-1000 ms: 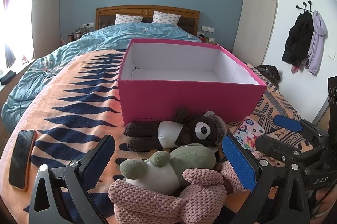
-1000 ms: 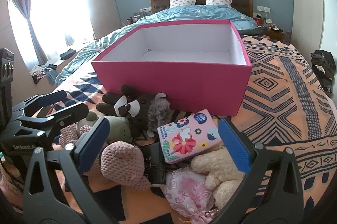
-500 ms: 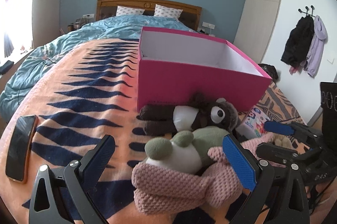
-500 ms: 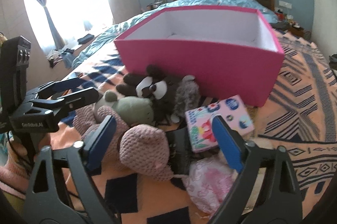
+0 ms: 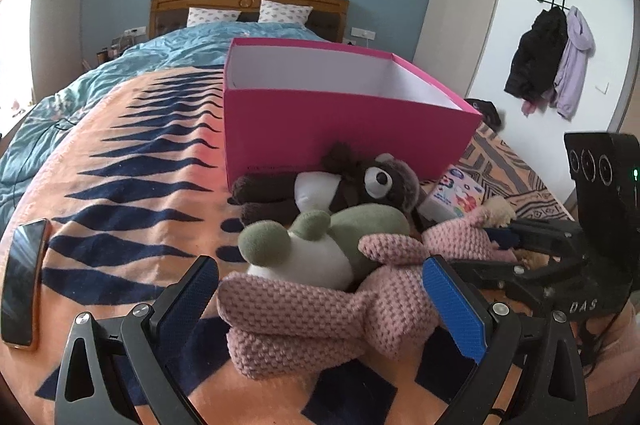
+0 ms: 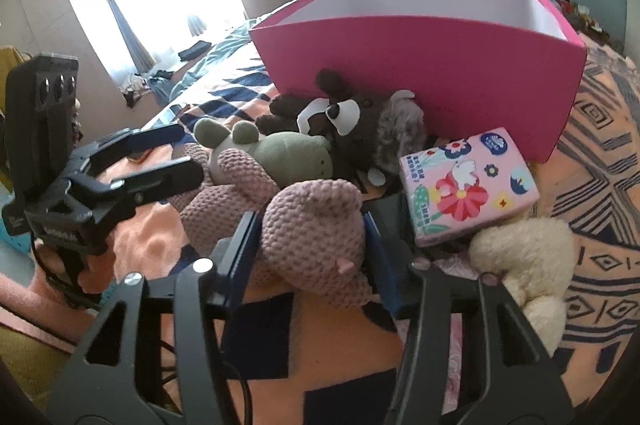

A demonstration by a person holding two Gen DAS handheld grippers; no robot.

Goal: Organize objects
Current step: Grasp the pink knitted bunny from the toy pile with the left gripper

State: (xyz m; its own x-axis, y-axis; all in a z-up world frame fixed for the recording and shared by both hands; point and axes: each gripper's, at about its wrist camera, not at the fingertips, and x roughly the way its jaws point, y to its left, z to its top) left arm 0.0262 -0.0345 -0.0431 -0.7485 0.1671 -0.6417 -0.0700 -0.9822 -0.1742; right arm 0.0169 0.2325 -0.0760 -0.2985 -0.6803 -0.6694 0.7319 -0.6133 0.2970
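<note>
A pink knitted plush (image 5: 328, 309) lies at the front of a toy pile on the bed. My left gripper (image 5: 320, 305) is open, its blue pads standing either side of the plush's body without pressing it. The jaws of my right gripper (image 6: 310, 229) are closing on the plush's head (image 6: 312, 225), and both pads touch it. Behind it lie a green frog plush (image 5: 344, 229) and a brown raccoon plush (image 5: 360, 185). The open pink box (image 5: 340, 129) stands just beyond them, and what can be seen of its white inside holds nothing.
A flowered tissue pack (image 6: 464, 185) and a cream plush (image 6: 524, 265) lie right of the pile. A phone (image 5: 22, 281) rests on the orange patterned blanket (image 5: 132, 165) at far left. Coats (image 5: 552, 61) hang on the right wall.
Both grippers came down and forward onto the pile. The right gripper's jaws narrowed from wide open until they met the pink plush's head. The left gripper's jaws stayed wide.
</note>
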